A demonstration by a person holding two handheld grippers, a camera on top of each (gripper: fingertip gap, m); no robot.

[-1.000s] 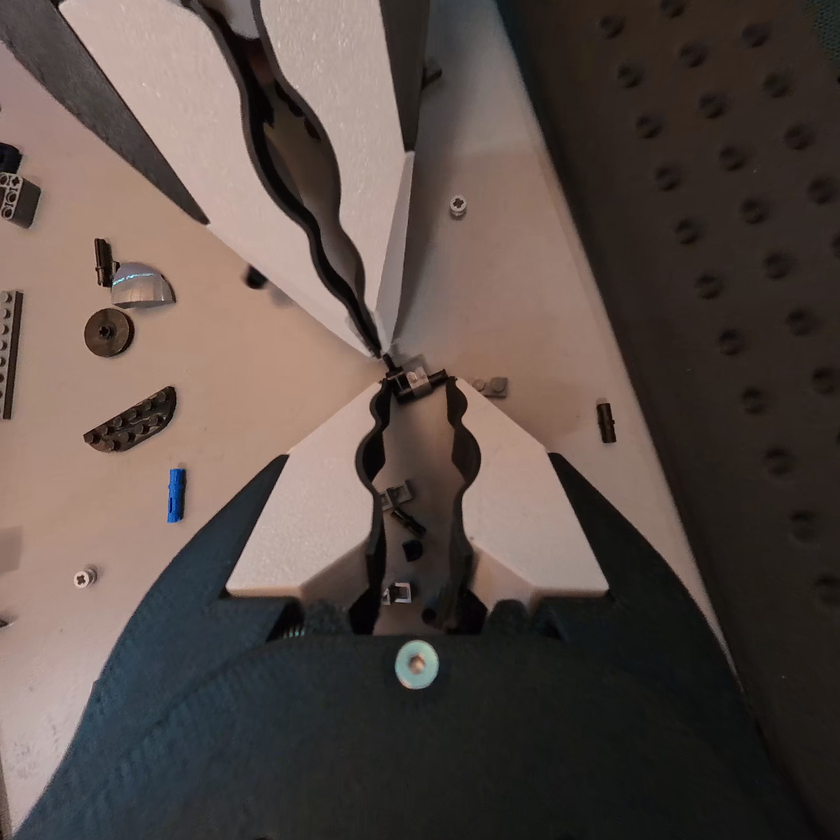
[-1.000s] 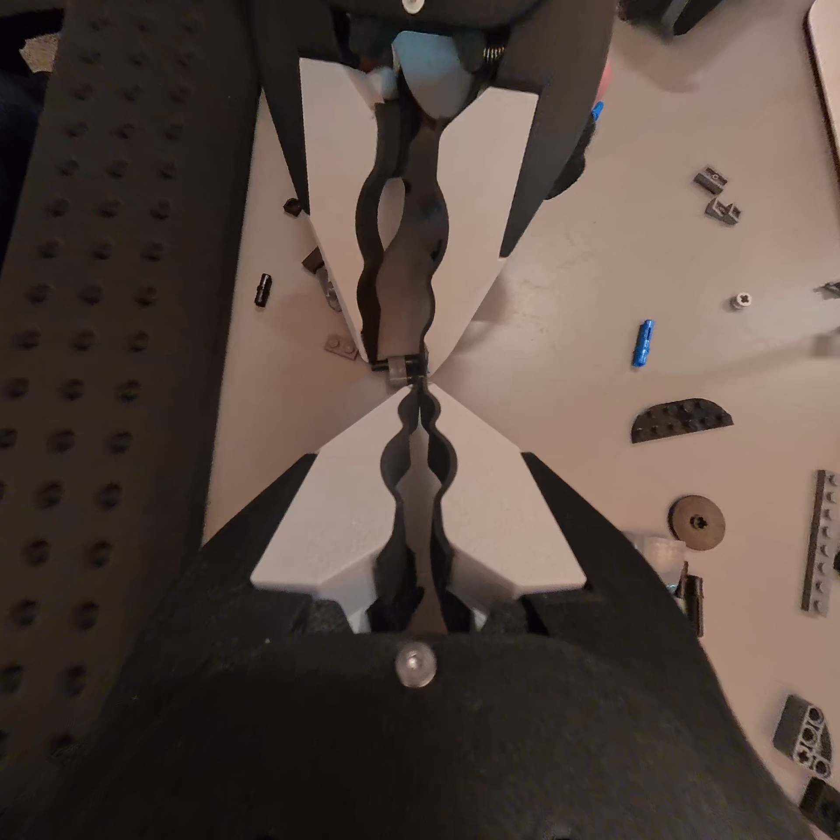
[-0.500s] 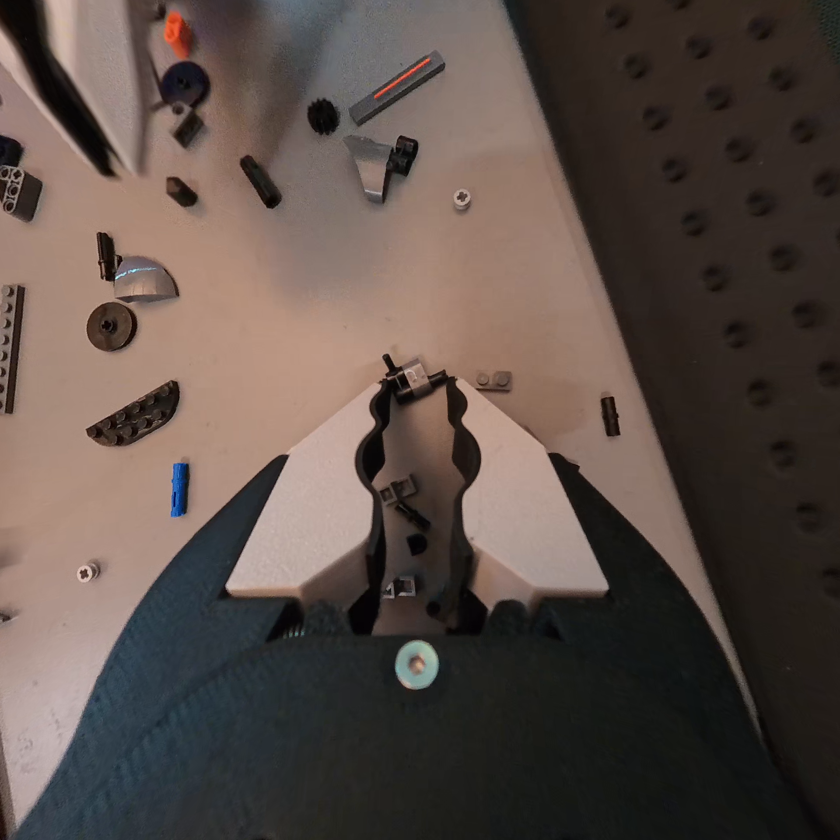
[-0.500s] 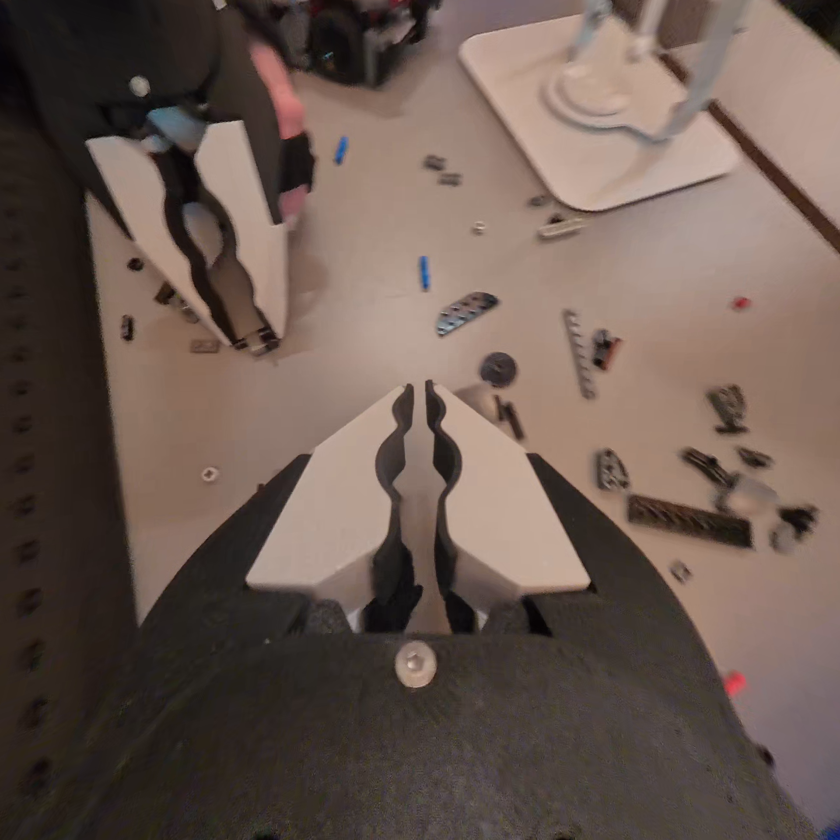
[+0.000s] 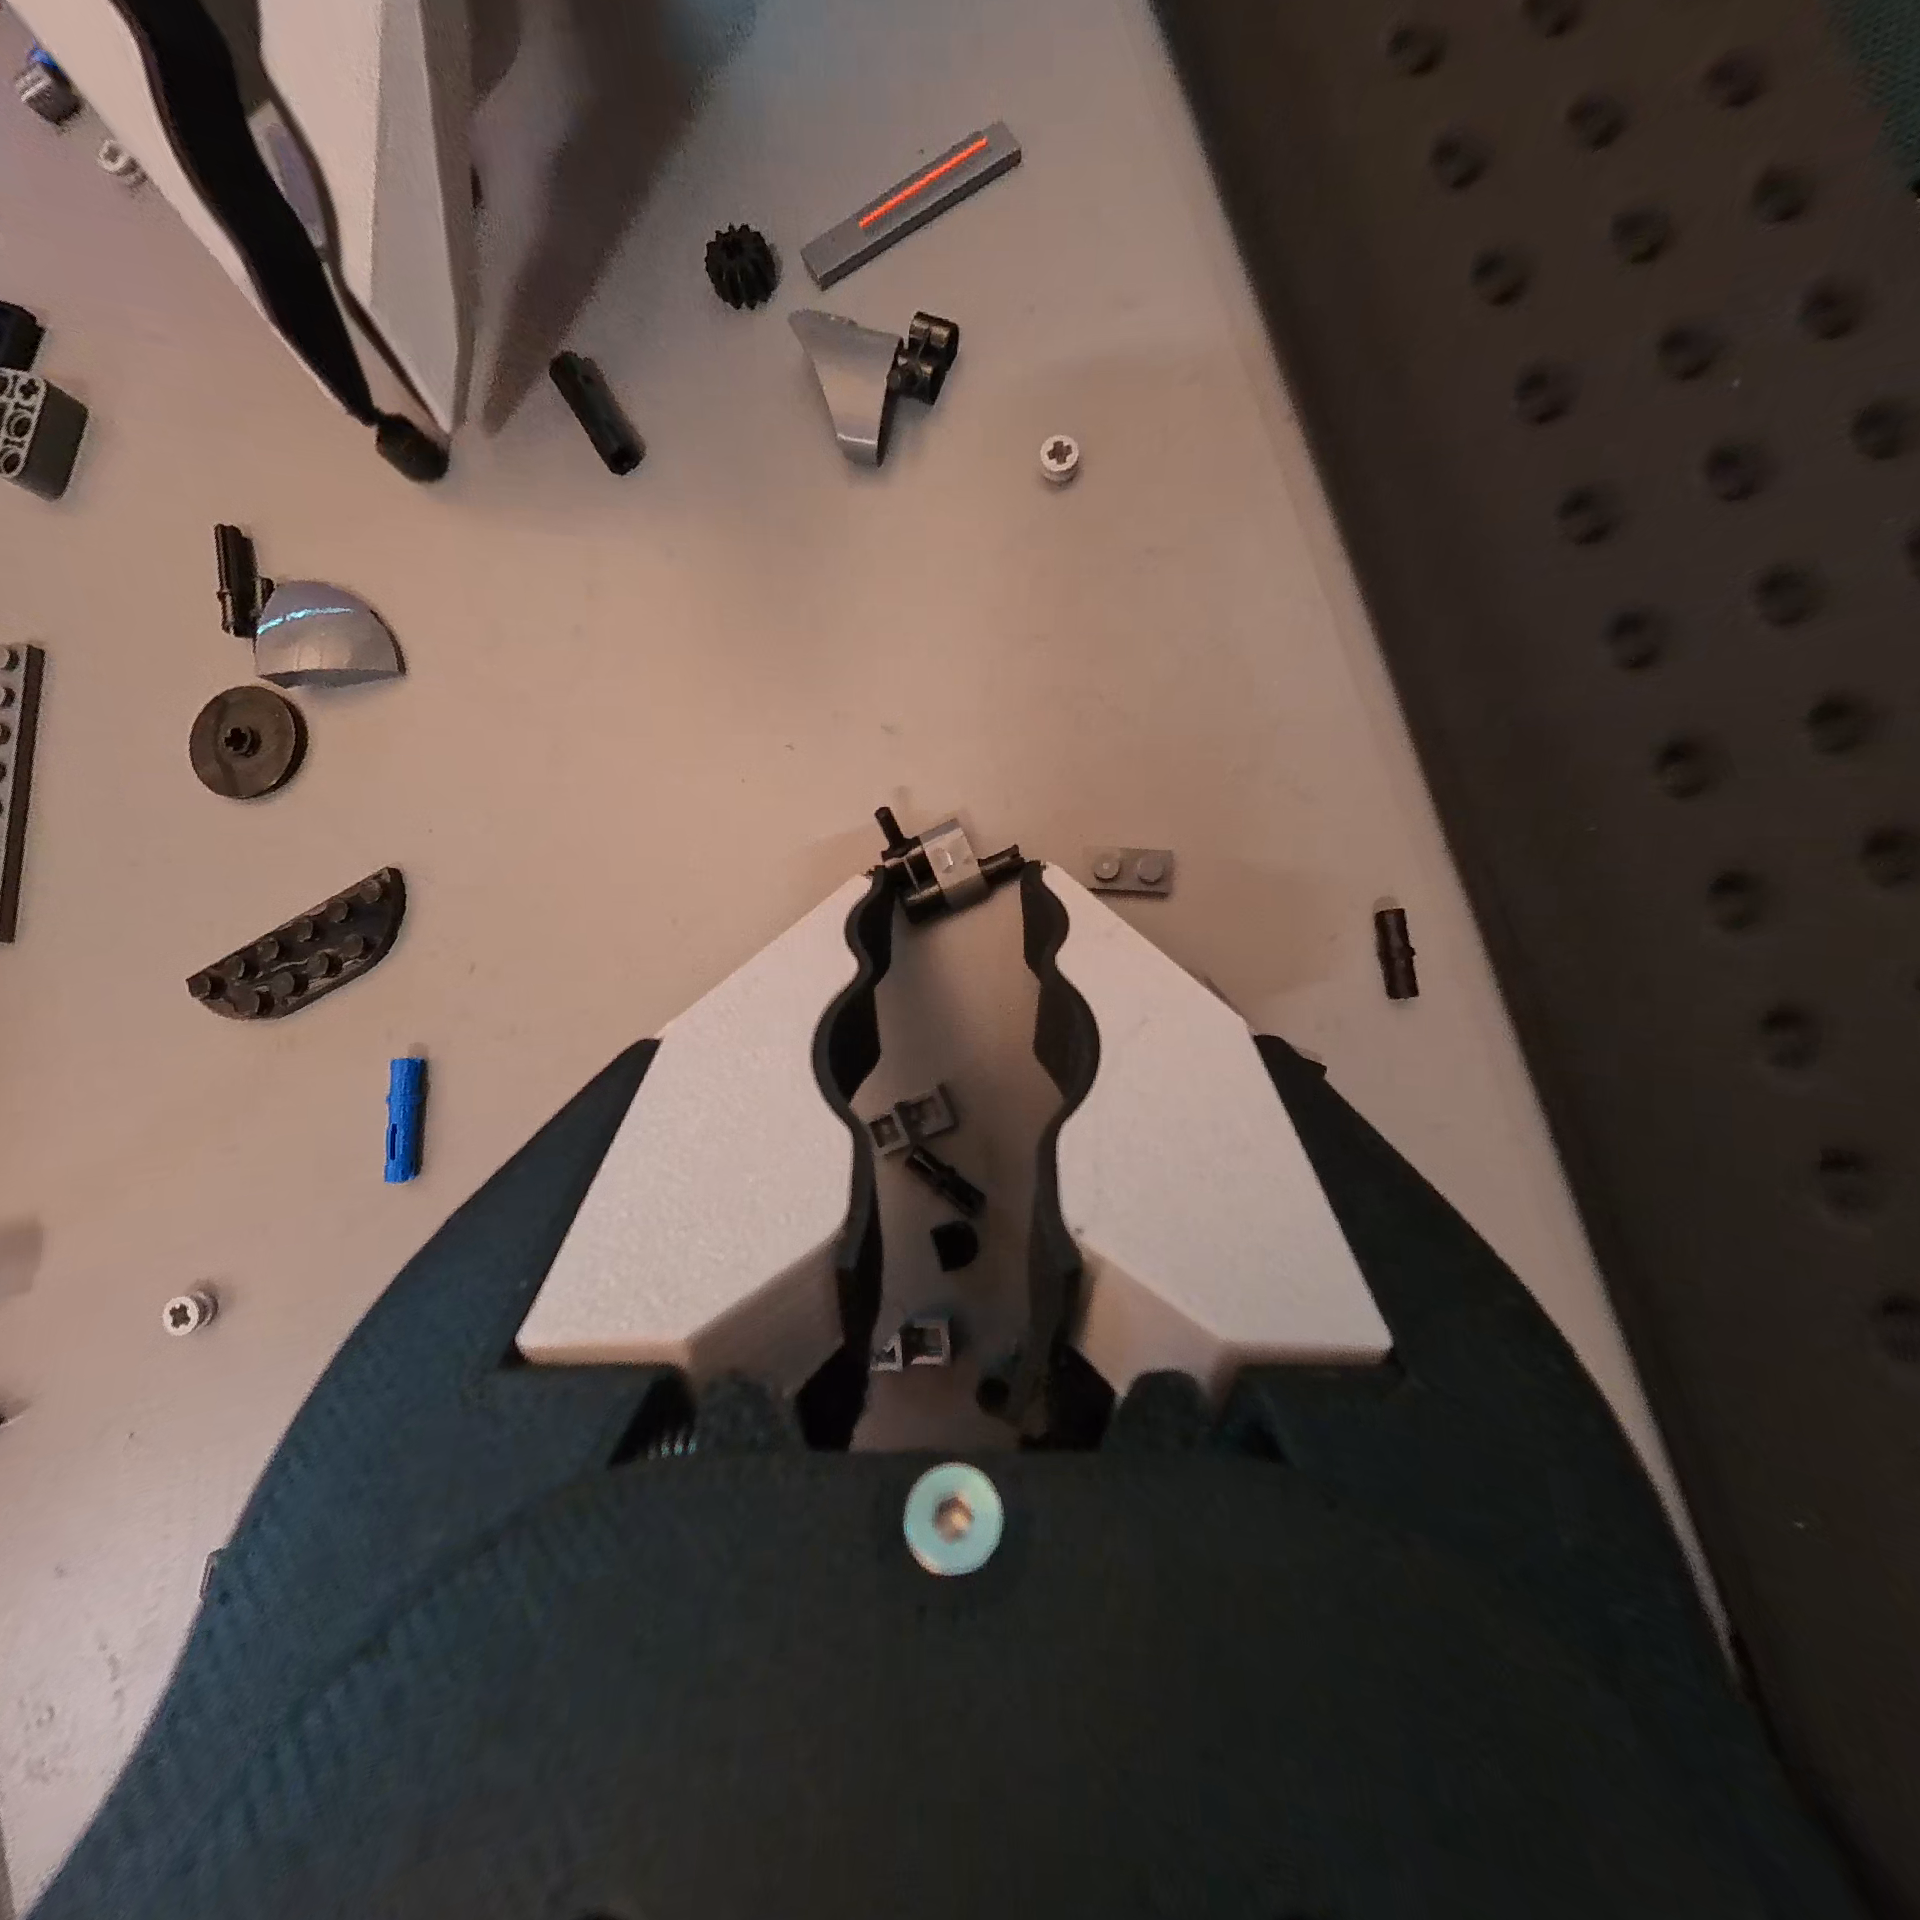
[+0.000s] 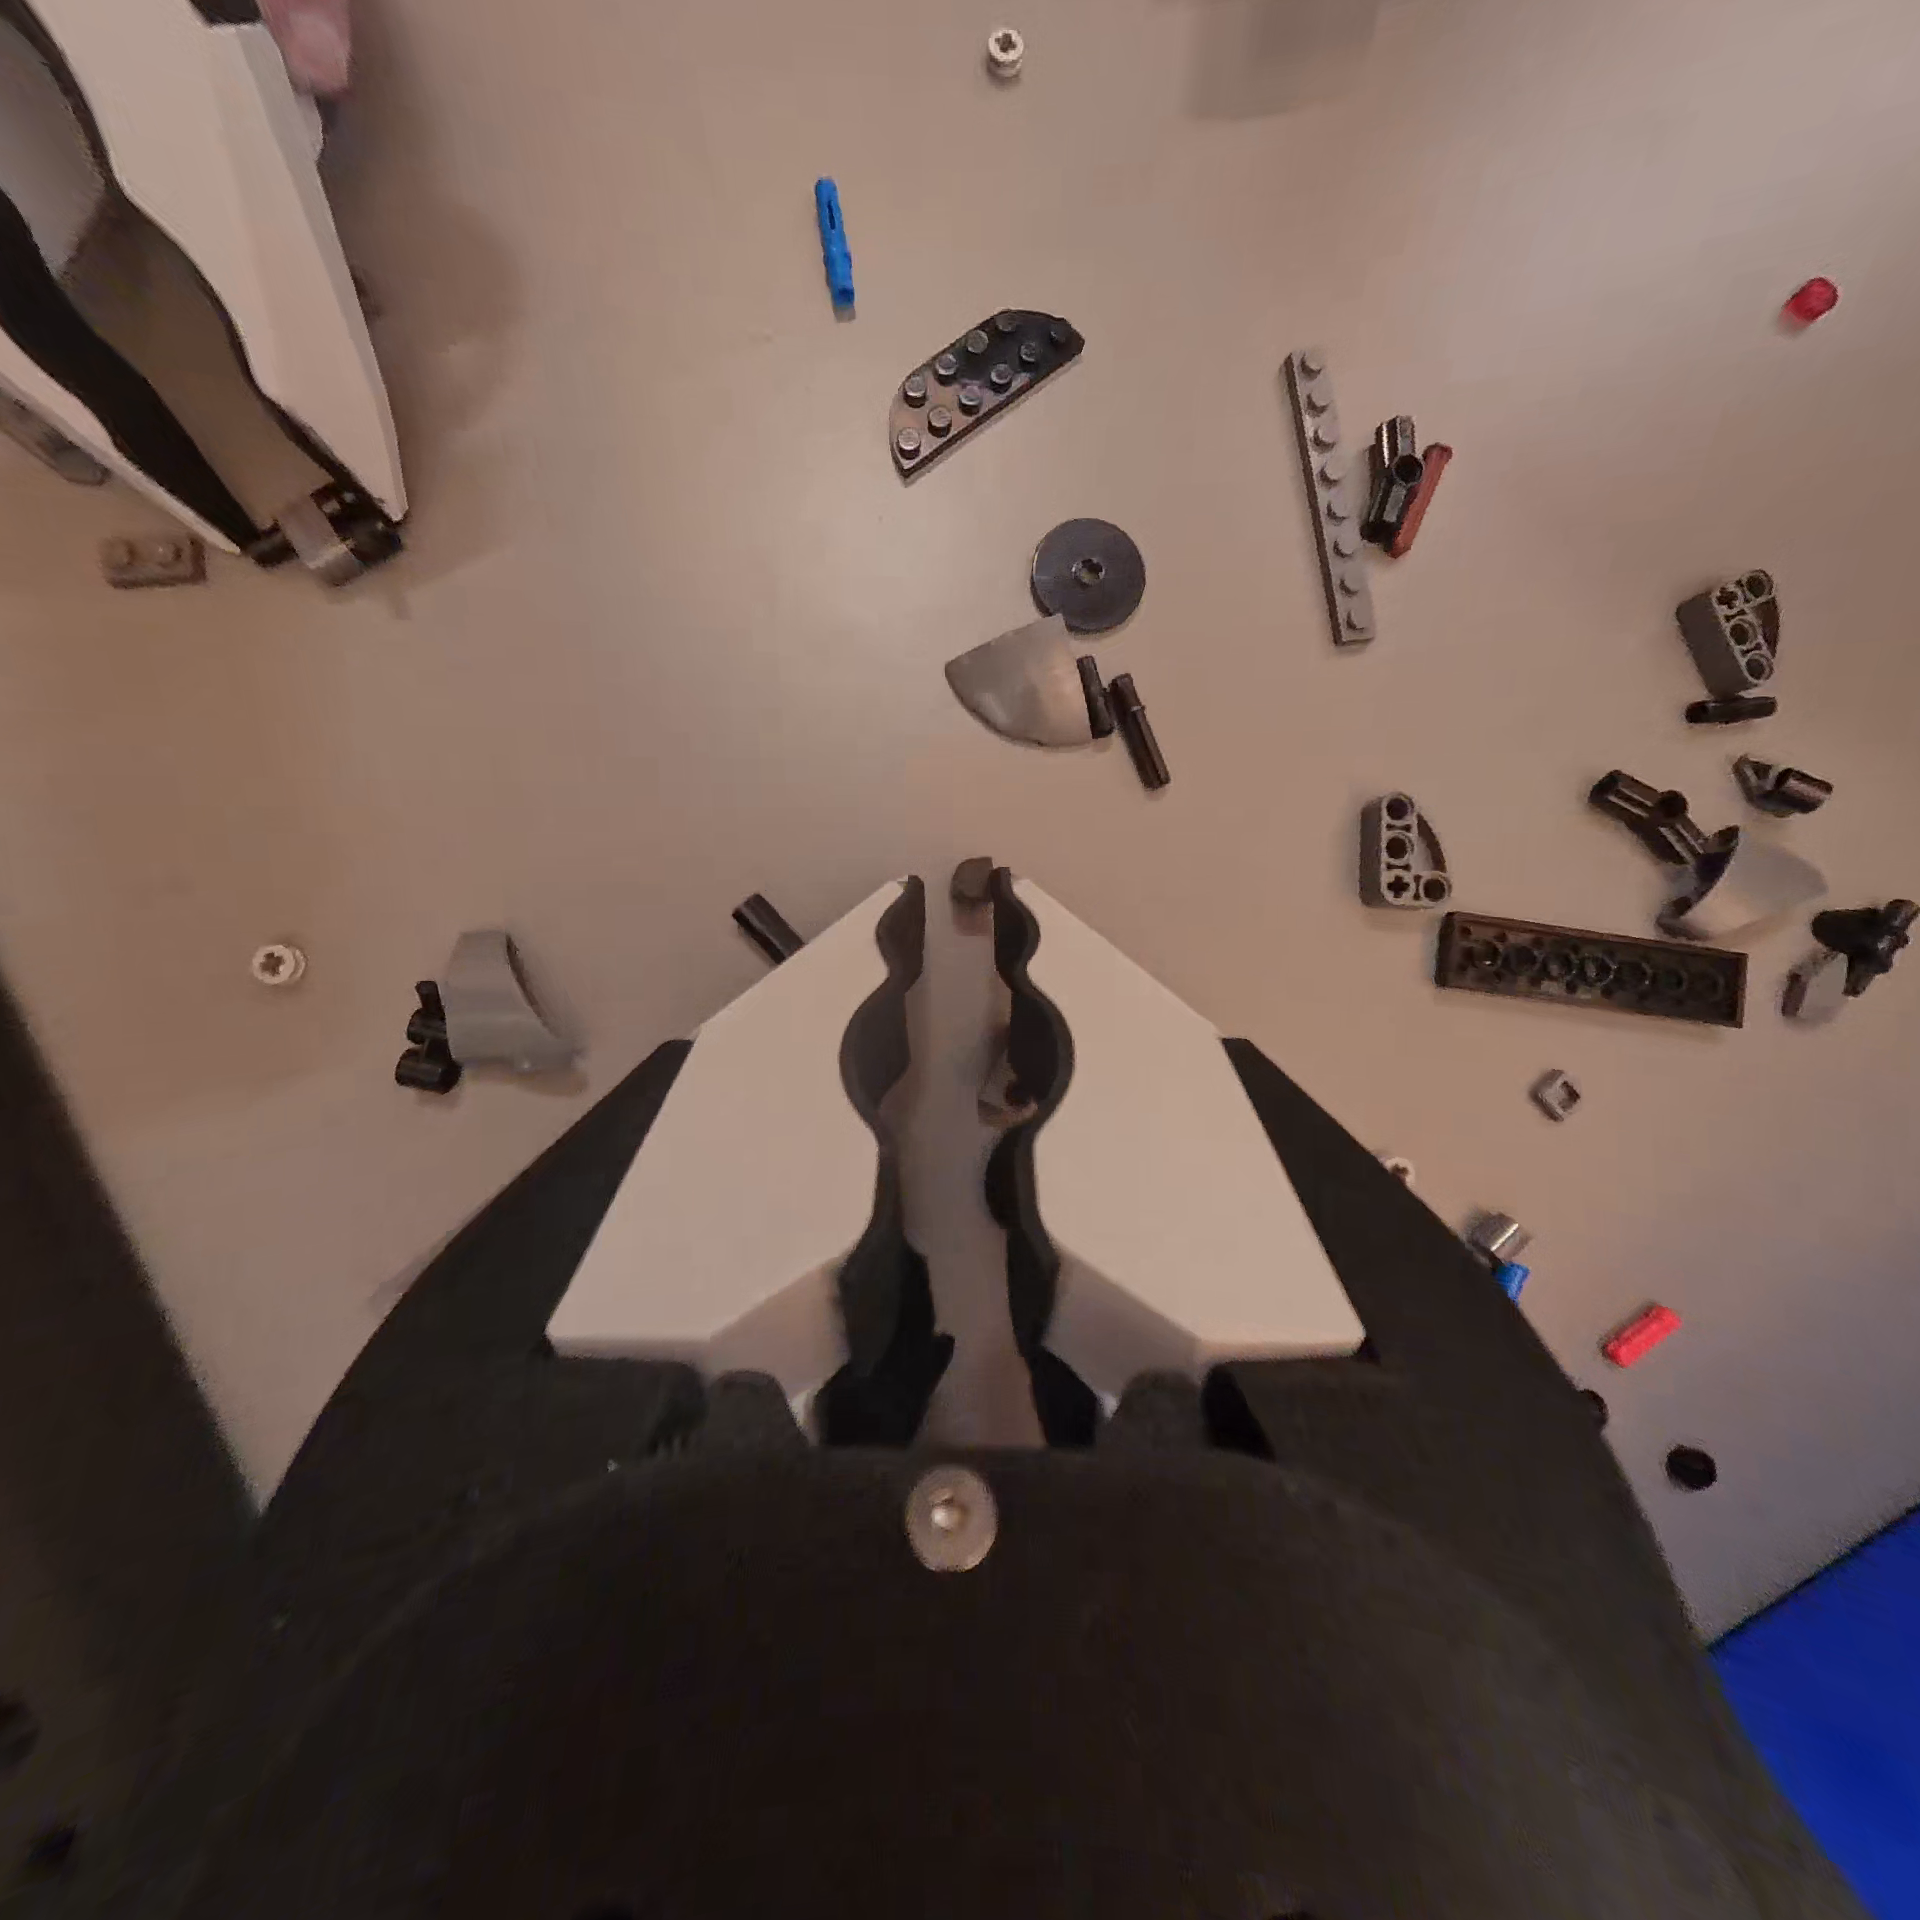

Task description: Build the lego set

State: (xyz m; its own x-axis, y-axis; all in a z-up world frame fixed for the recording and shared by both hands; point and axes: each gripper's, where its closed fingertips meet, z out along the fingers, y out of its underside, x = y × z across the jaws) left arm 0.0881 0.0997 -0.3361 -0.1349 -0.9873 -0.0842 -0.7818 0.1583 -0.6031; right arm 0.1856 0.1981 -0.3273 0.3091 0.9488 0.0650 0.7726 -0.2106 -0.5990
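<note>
Grey-and-black small lego assembly point(image 5: 940, 868), a grey clip with black pins projecting from it, sits pinched at the very tips of the left gripper point(image 5: 948, 883), whose jaws stand part-way apart and close only on this piece, just above the beige table point(image 5: 644, 727). In the right wrist view the same assembly point(image 6: 330, 540) shows at the tip of that gripper, far upper left.

Right gripper point(image 6: 954, 894) points down at the table with its jaws nearly closed, a narrow slit between the tips. A small dark stud piece point(image 6: 974, 883) lies in that slit; whether the fingers clamp it or merely straddle it cannot be told.

Loose parts lie scattered around:
- a two-stud grey plate point(image 5: 1130, 869) just beside the held assembly;
- a black pin point(image 5: 1395, 952) near the table's edge;
- a blue pin point(image 5: 403, 1119);
- a black half-round plate point(image 5: 298, 948);
- a dark round disc point(image 5: 247, 741);
- a grey curved shell point(image 5: 324, 648);
- a black gear point(image 5: 741, 267);
- a grey tile with a red stripe point(image 5: 912, 205).

A dark studded baseplate point(image 5: 1683, 623) borders the table.
</note>
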